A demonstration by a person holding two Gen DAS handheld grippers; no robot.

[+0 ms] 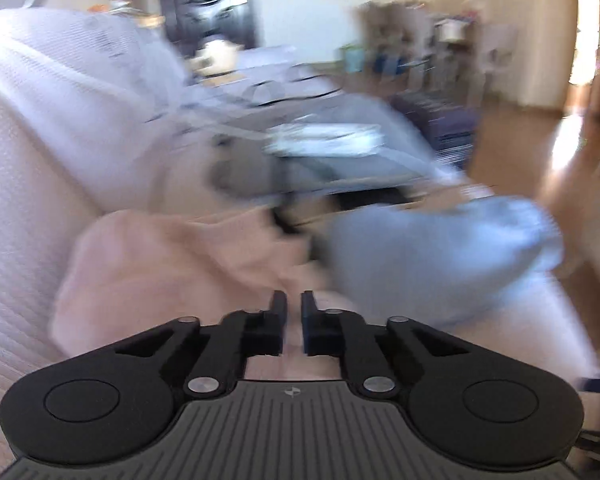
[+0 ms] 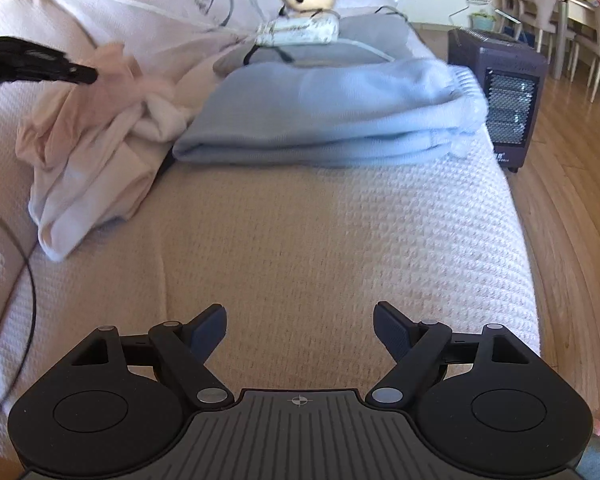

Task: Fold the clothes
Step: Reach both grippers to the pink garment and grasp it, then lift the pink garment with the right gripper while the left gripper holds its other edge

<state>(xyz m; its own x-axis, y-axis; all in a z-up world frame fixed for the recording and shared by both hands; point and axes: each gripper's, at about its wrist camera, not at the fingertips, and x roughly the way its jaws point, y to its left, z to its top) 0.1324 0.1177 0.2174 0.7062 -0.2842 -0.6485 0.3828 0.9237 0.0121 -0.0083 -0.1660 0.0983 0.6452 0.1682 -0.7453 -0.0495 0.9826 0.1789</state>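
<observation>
Currently the left gripper [image 2: 94, 76] is clenched on the crumpled pink garment [image 2: 92, 128], lifting it off the bed [image 2: 300, 240]. The right gripper [image 2: 300, 320] hangs released over bare cover, beside the folded blue garment [image 2: 332, 120], apparently clear space for folding.

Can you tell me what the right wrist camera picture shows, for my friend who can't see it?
The right gripper, its fingers wide apart, hangs over a bare stretch of the white textured bed cover. Beyond it lies a folded light blue sweater, and to the left the left gripper touches a crumpled pink garment.
</observation>
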